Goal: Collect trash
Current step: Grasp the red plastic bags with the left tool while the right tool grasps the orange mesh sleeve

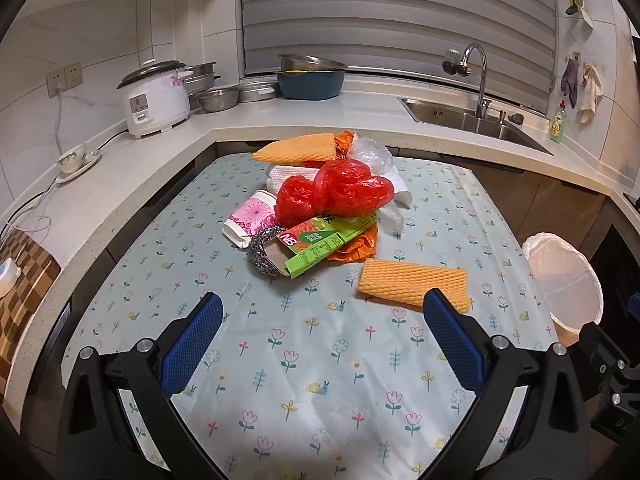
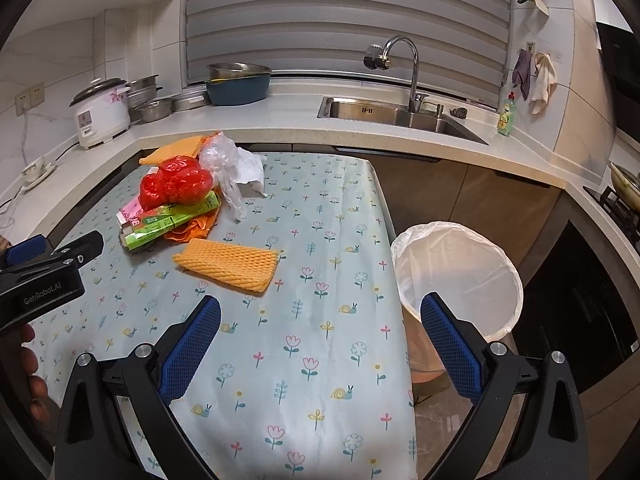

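Observation:
A trash pile lies on the flowered table (image 1: 320, 360): a red plastic bag (image 1: 332, 192), a green carton (image 1: 328, 240), a pink paper cup (image 1: 250, 218), a steel scourer (image 1: 260, 256), clear plastic (image 1: 372, 152) and an orange foam net (image 1: 298, 148) at the back. A second orange foam net (image 1: 414, 284) (image 2: 228, 266) lies apart, nearer me. My left gripper (image 1: 320, 312) is open and empty above the table, short of the pile. My right gripper (image 2: 320, 316) is open and empty over the table's right edge. A bin with a white liner (image 2: 456, 272) (image 1: 560, 276) stands right of the table.
A counter wraps behind with a rice cooker (image 1: 156, 96), metal bowls (image 1: 218, 98), a blue basin (image 1: 312, 80), a sink (image 2: 392, 114) and a soap bottle (image 2: 506, 114). The left gripper's body (image 2: 44, 272) shows at the left of the right wrist view.

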Available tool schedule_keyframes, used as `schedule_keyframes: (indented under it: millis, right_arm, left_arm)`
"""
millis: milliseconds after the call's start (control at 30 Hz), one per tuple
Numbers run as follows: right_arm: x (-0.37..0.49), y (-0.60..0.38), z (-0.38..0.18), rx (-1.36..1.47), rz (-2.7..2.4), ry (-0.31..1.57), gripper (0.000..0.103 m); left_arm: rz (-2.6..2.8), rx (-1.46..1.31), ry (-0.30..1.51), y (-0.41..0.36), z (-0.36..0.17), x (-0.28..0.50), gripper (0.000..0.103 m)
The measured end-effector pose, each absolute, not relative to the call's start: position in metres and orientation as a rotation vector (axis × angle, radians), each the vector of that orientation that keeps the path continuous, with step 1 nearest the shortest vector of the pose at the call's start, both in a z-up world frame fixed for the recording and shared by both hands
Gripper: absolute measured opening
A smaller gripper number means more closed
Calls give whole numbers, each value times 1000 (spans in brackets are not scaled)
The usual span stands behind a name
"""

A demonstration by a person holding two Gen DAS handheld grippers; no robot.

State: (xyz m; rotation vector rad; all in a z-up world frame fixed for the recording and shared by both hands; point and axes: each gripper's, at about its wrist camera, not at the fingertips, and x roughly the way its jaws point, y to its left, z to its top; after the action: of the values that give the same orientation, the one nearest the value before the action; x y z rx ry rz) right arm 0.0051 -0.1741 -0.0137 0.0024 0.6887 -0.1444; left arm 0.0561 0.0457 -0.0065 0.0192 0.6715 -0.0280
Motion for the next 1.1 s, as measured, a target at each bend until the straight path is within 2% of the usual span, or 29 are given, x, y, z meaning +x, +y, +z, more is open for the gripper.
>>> schedule_keyframes:
  millis: [467, 933, 1100]
  right_arm:
    - [79, -160, -36, 13, -138, 733, 96]
    - [145, -139, -76, 23, -91, 822, 96]
    - [157, -133, -86, 31, -72, 843, 96]
  left_arm:
    - [-101, 60, 634, 37, -8, 153, 96]
    - [-160, 48, 710, 15, -48, 247, 95]
    - [-195, 48, 740, 14, -53, 254, 53]
